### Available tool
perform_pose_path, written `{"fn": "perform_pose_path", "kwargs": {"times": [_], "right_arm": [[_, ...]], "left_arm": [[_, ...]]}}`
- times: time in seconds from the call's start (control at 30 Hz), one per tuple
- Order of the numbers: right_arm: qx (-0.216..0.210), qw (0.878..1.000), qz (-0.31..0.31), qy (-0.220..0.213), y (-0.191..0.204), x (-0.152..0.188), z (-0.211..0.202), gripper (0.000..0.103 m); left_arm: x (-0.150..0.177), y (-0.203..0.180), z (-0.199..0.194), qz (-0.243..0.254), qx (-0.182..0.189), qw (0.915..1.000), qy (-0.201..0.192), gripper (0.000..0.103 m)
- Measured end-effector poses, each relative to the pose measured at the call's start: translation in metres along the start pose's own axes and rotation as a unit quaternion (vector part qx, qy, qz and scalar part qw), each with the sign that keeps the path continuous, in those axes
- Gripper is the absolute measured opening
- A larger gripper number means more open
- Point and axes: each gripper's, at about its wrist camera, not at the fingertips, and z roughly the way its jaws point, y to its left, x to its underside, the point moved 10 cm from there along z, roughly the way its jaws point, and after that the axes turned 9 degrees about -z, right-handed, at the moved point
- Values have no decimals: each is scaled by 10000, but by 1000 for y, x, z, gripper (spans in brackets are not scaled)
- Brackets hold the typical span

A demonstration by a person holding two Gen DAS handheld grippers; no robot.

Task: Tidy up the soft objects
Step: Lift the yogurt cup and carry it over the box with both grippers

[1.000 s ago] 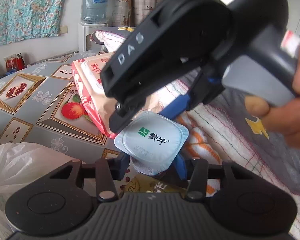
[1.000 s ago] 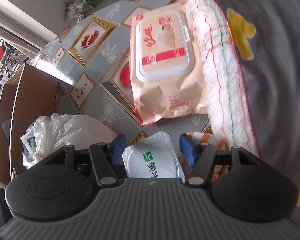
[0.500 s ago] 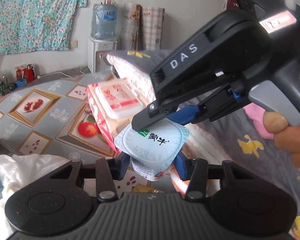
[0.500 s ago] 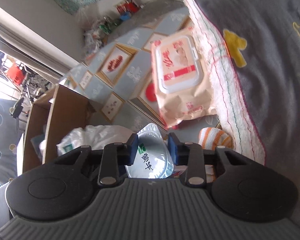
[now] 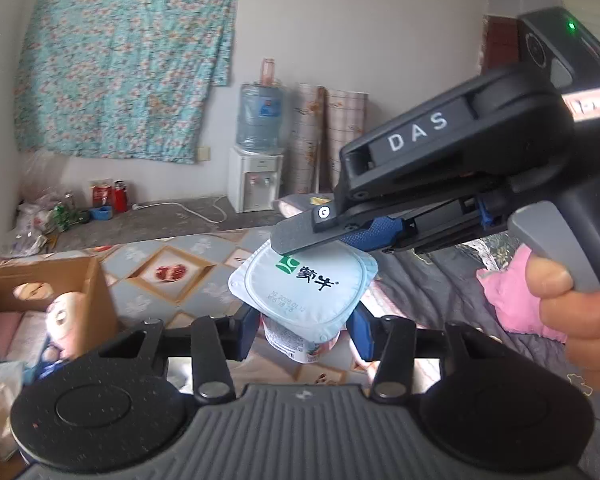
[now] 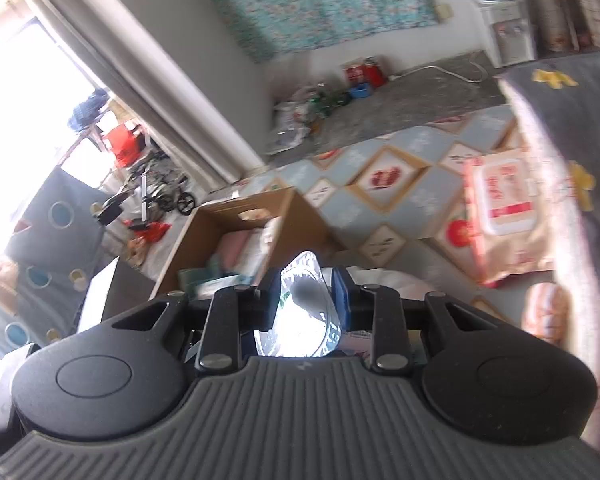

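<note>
A yogurt cup (image 5: 304, 296) with a pale blue foil lid sits between the fingers of my left gripper (image 5: 302, 334), which is shut on its body. My right gripper (image 5: 320, 236) reaches in from the right and pinches the rim of the lid. In the right wrist view the right gripper (image 6: 307, 294) is shut on the shiny lid edge (image 6: 300, 312). A cardboard box (image 5: 48, 280) holding soft toys and cloths stands lower left, and it shows in the right wrist view (image 6: 240, 232). A wet wipes pack (image 6: 504, 204) lies on the patterned mat.
A grey blanket (image 6: 572, 152) with yellow shapes covers the right side. A pink cloth (image 5: 512, 300) lies on it. An orange striped cloth (image 6: 544, 312) lies by the blanket edge. A water dispenser (image 5: 256, 160) stands at the far wall.
Both grippers have lifted with the yogurt cup and tilted up towards the room. The right gripper closed tighter on the lid. The cardboard box has come into view.
</note>
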Motion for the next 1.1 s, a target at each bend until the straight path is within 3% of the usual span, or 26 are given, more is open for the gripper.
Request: {"fn": "perform_pose_path", "kwargs": {"times": [0.17, 0.33, 0.57, 0.8, 1.1], "right_arm": [[-557, 9979, -219, 260, 72, 11, 40, 27], [-1122, 9901, -253, 809, 143, 29, 110, 27], [-1682, 9695, -58, 1784, 220, 59, 231, 27], [-1742, 9496, 349, 2584, 235, 100, 327, 27], [-1778, 9351, 856, 2945, 231, 130, 374, 28]], "left_arm": [[6, 59, -38, -126, -446, 9989, 24, 48], [16, 137, -64, -284, -1014, 9939, 320, 48], [38, 250, -74, -688, -1890, 9743, 1013, 49], [70, 324, -53, -1092, -2244, 9519, 1778, 49], [97, 351, -47, -1072, -2461, 9382, 2183, 49]]}}
